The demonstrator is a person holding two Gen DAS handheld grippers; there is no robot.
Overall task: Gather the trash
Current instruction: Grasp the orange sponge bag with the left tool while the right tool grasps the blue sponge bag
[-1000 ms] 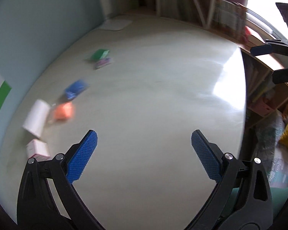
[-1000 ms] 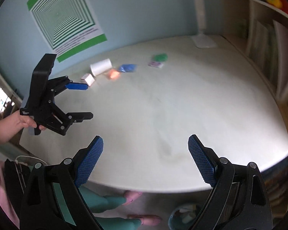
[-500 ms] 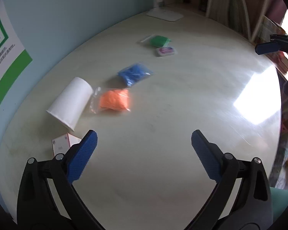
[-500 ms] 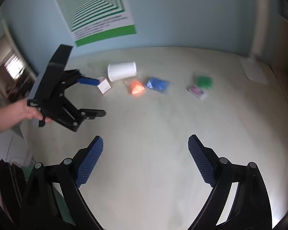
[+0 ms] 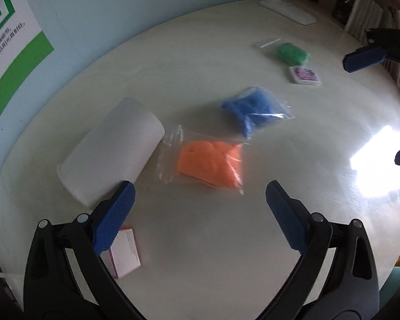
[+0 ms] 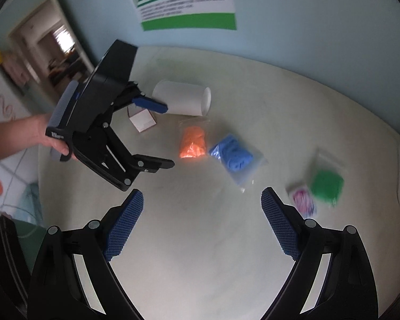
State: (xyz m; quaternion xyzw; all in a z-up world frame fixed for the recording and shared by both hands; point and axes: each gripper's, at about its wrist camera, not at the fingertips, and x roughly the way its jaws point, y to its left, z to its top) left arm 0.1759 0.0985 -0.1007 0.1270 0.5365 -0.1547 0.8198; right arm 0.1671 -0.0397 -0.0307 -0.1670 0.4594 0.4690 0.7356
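Over the pale round table (image 5: 200, 240) the left gripper (image 5: 200, 200) hangs with its blue-padded jaws spread wide, gripping nothing. Just ahead of it lies an orange packet (image 5: 209, 164) in a clear bag, flat on the tabletop. Its left pad sits over the near end of a white cup (image 5: 112, 152) tipped on its side, and under that same finger a small white card box (image 5: 125, 253) rests on the table — whether pad and cup touch I cannot tell. Past the orange packet is a blue packet (image 5: 255, 110), close beside it, and farther off a green packet (image 5: 291, 53) with a little pink-printed sachet (image 5: 305, 76) next to it.

Seen from the right wrist camera, the right gripper (image 6: 202, 210) is likewise wide apart and empty, held well back over bare tabletop. A hand (image 6: 50, 138) holds the left gripper up at the table's far-left side, its fingers pointing toward the cup. On the blue wall behind, a green-striped poster (image 6: 186, 0) hangs.
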